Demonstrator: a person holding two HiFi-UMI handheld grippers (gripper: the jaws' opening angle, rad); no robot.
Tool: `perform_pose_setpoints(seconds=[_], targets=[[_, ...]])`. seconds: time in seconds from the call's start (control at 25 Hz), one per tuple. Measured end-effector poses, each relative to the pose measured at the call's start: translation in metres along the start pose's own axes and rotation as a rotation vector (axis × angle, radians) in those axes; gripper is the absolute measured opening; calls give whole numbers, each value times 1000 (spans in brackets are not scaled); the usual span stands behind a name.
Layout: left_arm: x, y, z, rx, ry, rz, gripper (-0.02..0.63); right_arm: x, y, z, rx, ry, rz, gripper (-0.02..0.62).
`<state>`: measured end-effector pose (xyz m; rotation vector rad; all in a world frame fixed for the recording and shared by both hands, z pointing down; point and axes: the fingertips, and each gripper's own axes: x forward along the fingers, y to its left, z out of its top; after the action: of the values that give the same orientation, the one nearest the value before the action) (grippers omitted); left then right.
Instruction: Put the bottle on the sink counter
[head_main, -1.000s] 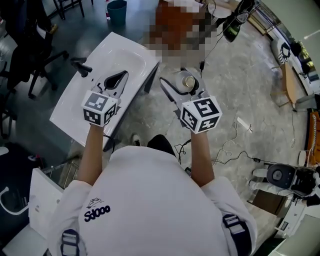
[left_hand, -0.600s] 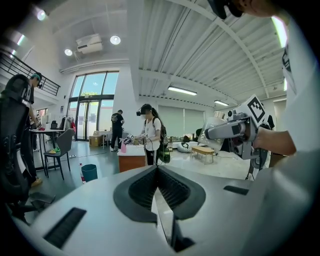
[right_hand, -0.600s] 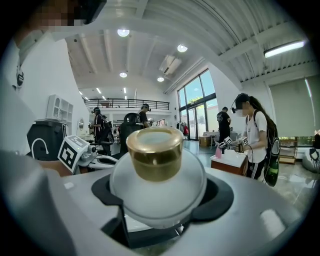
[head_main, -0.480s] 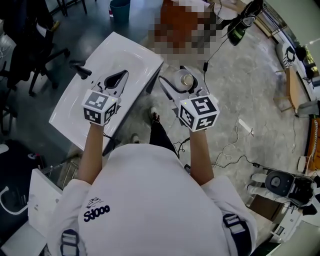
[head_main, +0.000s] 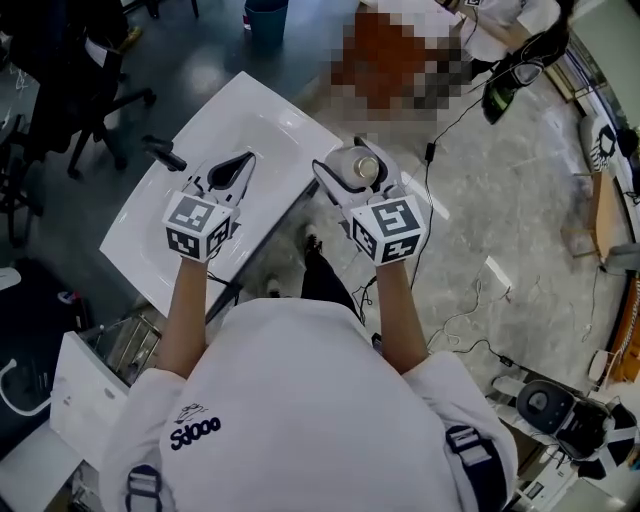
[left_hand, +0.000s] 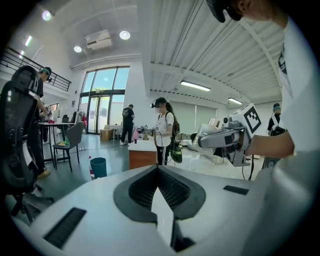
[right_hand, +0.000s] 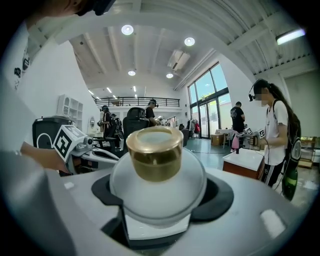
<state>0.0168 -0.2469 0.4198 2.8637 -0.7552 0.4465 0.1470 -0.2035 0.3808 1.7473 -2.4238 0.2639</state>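
Observation:
A frosted white bottle (head_main: 352, 165) with a gold cap (right_hand: 154, 152) sits upright between the jaws of my right gripper (head_main: 350, 172), which is shut on its round body (right_hand: 157, 187). It hangs in the air just off the near right edge of the white sink counter (head_main: 150, 235), over the floor. My left gripper (head_main: 228, 172) hovers over the counter beside the basin, jaws shut and empty (left_hand: 159, 172). A black faucet (head_main: 162, 155) stands on the counter to its left. The left gripper view shows the right gripper (left_hand: 222, 139) and bottle from the side.
Black office chairs (head_main: 60, 80) stand left of the counter and a blue bin (head_main: 265, 15) beyond it. Cables (head_main: 470, 300) trail across the floor at right, near a round machine (head_main: 545, 405). Several people stand in the room, one in a white shirt (right_hand: 272, 130).
The right gripper has carried the bottle a little left, closer to the counter's edge. The person has stepped forward, and the left gripper keeps its place over the counter.

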Motion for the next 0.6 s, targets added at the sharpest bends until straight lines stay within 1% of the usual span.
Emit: perform_pose_setpoints(seconds=[0.12,0.36,0.48,0.6], targets=[[11,10,-6,-24,17,22,5,19,-11,-5,8,8,45,353],[31,22,-24,-77,56,62,5,48,-27,-19,-15,19,120,353],[37,28,-32,-96,76,79,5,62,-35,-34,-9,42,142,353],[45,32,-40,-98,101,93,5,74,-45,-50,9,61,153,353]])
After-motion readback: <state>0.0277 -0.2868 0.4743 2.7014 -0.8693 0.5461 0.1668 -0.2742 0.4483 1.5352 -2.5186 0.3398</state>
